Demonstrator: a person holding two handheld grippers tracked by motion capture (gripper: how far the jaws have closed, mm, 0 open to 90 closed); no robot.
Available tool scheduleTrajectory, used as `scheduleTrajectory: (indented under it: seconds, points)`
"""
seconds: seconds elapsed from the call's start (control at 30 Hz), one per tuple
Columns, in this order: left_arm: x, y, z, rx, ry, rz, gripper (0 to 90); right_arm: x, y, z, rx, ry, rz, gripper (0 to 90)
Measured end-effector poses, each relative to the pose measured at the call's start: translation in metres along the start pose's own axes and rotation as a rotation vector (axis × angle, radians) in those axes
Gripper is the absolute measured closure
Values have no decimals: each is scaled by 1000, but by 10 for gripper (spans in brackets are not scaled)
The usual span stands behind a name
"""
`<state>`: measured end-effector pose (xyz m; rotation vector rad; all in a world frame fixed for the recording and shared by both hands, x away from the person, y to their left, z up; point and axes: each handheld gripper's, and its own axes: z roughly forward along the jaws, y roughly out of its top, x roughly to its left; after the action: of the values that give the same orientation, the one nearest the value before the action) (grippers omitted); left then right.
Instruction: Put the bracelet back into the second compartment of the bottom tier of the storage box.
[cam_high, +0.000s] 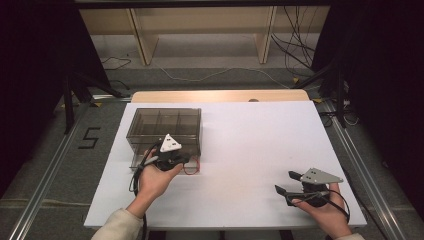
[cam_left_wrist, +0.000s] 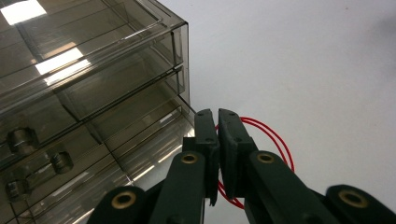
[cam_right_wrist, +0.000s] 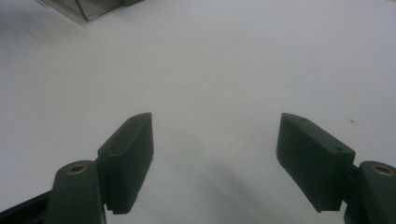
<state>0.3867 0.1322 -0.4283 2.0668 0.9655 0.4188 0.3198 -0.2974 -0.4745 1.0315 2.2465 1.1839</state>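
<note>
A smoky clear plastic box (cam_high: 165, 125) with several compartments stands at the left of the white table (cam_high: 250, 145). Its lowest drawer (cam_left_wrist: 116, 154) is pulled out toward me and holds small metal parts (cam_left_wrist: 21, 140). A thin red wire loop (cam_high: 192, 169) lies at the box's front right corner. My left gripper (cam_high: 181, 161) is shut on the red wire loop (cam_left_wrist: 275, 140), right beside the drawer's corner (cam_left_wrist: 189, 109); its tips (cam_left_wrist: 218, 119) press together. My right gripper (cam_high: 287, 182) hovers open over bare table at the front right, with nothing between its jaws (cam_right_wrist: 215, 154).
A wooden shelf unit (cam_high: 200, 30) and loose cables (cam_high: 295, 50) lie on the floor beyond the table. A corner of the box (cam_right_wrist: 88, 9) shows at the top left of the right gripper view. Dark stands flank the table.
</note>
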Motion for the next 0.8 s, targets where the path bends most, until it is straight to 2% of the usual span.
scheduleTrajectory:
  seconds: [0.8]
  points:
    - [9, -4, -8, -8, 20, -25, 868, 0, 0, 0, 4, 0, 1, 282]
